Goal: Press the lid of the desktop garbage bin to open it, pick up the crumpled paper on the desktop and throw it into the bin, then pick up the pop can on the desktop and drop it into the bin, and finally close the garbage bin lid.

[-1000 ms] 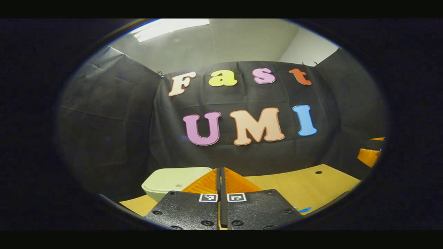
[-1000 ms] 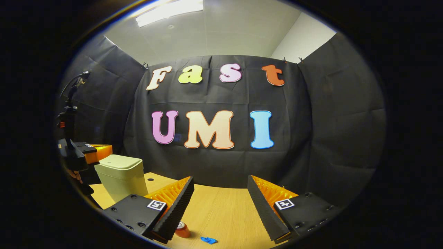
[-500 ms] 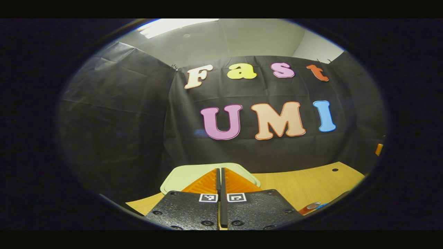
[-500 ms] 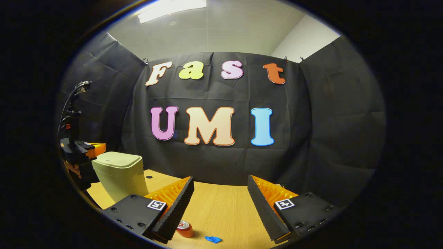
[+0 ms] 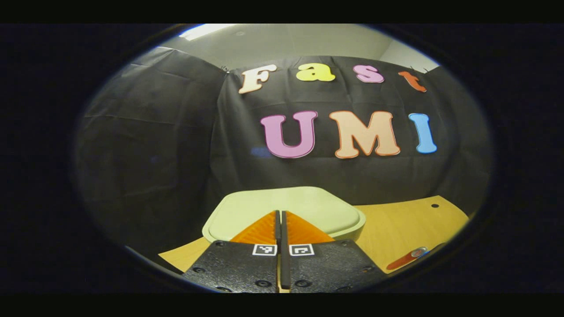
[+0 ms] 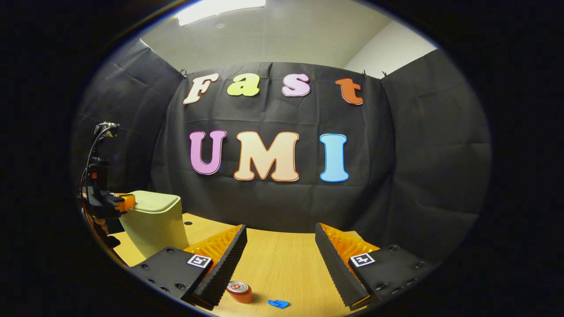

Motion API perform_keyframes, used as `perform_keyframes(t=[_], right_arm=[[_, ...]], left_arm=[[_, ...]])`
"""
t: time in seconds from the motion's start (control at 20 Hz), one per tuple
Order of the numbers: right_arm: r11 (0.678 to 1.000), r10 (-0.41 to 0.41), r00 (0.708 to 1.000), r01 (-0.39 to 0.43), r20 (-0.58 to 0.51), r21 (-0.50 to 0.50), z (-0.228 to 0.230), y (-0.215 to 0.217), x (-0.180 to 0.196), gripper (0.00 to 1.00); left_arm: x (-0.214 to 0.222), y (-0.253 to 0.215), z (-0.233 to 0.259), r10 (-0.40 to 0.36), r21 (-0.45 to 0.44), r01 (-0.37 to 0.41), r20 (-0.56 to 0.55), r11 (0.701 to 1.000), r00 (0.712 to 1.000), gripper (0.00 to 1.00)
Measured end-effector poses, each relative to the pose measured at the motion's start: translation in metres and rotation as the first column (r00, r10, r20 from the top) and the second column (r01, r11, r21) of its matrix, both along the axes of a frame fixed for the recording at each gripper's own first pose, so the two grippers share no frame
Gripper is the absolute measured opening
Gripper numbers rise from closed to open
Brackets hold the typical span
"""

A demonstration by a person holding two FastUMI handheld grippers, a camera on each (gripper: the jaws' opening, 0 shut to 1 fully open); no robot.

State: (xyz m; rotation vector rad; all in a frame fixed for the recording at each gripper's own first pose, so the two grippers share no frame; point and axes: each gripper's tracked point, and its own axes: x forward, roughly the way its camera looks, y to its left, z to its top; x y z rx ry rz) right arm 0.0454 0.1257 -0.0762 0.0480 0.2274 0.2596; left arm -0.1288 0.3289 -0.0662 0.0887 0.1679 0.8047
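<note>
In the left gripper view the left gripper (image 5: pixel 280 220) is hovering over the near part of the bin lid (image 5: pixel 286 209) with its two fingers pressed together, gripping nothing; whether the tips are touching the lid cannot be told; the lid is lying flat and closed, a smooth pale green slab with rounded corners. In the right gripper view the right gripper (image 6: pixel 280 244) is hanging with its ribbed fingers spread wide over the wooden desktop (image 6: pixel 282 268), holding nothing; the garbage bin (image 6: pixel 154 224), a tapered matte plastic tub, is standing well off to its left near the desktop's edge, with the left gripper at the lid's near side; the pop can (image 6: pixel 239 290), red with a silvery top, is lying on its side just beside the left finger; a small blue crumpled paper (image 6: pixel 278 303) is lying between the fingers, near the can; bare woodgrain is stretching between the fingers toward the black cloth wall (image 6: pixel 418 176).
</note>
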Motion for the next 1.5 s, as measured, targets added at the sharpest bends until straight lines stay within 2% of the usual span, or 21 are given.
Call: perform_keyframes(t=[0.15, 0.3, 0.4, 0.5, 0.55, 0.75, 0.85, 0.95, 1.05, 1.1, 1.2, 1.25, 1.4, 1.5], right_arm=[[1.000, 0.009, 1.000, -0.009, -0.009, -0.010, -0.005, 0.004, 0.002, 0.98], [0.999, 0.037, 0.999, -0.036, -0.021, 0.009, -0.008, 0.010, 0.003, 0.98], [0.999, 0.052, 0.999, -0.052, -0.007, -0.003, -0.004, 0.005, 0.006, 0.98], [0.998, 0.059, 0.998, -0.059, 0.001, 0.004, 0.000, 0.000, 0.010, 1.00], [0.998, 0.066, 0.998, -0.066, 0.002, 0.010, 0.000, -0.002, 0.011, 0.96], [0.996, 0.083, 0.996, -0.083, 0.014, 0.010, 0.001, -0.016, 0.019, 0.99], [0.995, 0.096, 0.995, -0.096, 0.006, 0.022, -0.003, -0.019, 0.022, 0.98], [0.993, 0.117, 0.993, -0.117, -0.011, 0.019, -0.011, -0.021, 0.026, 0.98], [0.990, 0.140, 0.990, -0.140, -0.030, 0.009, -0.022, -0.022, 0.030, 0.98], [0.988, 0.152, 0.987, -0.152, -0.043, 0.004, -0.032, -0.023, 0.033, 1.00], [0.983, 0.182, 0.980, -0.183, -0.085, -0.007, -0.054, -0.021, 0.035, 0.98], [0.980, 0.194, 0.975, -0.197, -0.109, -0.021, -0.070, -0.021, 0.038, 0.98], [0.974, 0.214, 0.963, -0.224, -0.164, -0.042, -0.105, -0.018, 0.037, 0.98], [0.968, 0.231, 0.952, -0.245, -0.199, -0.050, -0.125, -0.015, 0.035, 0.98]], left_arm=[[-0.002, -0.004, -0.011, -0.006, -0.017, 0.006, -0.017, 1.000, 1.000, 0.00], [-0.002, -0.005, 0.007, -0.036, 0.045, 0.034, 0.055, 0.998, 0.998, 0.00], [-0.001, -0.006, 0.009, -0.023, 0.050, 0.021, 0.045, 0.999, 0.999, 0.00], [-0.001, -0.010, 0.023, -0.019, 0.070, 0.013, 0.083, 0.997, 0.996, 0.00], [0.000, -0.015, 0.029, -0.021, 0.077, 0.014, 0.083, 0.997, 0.996, 0.00], [0.007, -0.036, 0.057, -0.059, 0.123, 0.048, 0.095, 0.991, 0.994, 0.00], [0.016, -0.057, 0.064, -0.104, 0.099, 0.092, 0.129, 0.991, 0.986, 0.00], [0.017, -0.072, 0.073, -0.114, 0.092, 0.101, 0.150, 0.991, 0.982, 0.00], [0.019, -0.092, 0.076, -0.138, 0.093, 0.125, 0.148, 0.988, 0.979, 0.17], [0.021, -0.100, 0.077, -0.150, 0.099, 0.137, 0.137, 0.986, 0.979, 0.38], [0.018, -0.117, 0.083, -0.158, 0.131, 0.142, 0.121, 0.981, 0.980, 0.81], [0.017, -0.127, 0.082, -0.161, 0.130, 0.145, 0.123, 0.981, 0.979, 0.87], [0.016, -0.145, 0.077, -0.165, 0.115, 0.152, 0.118, 0.982, 0.979, 0.95], [0.013, -0.154, 0.075, -0.162, 0.112, 0.149, 0.113, 0.982, 0.980, 0.92]])
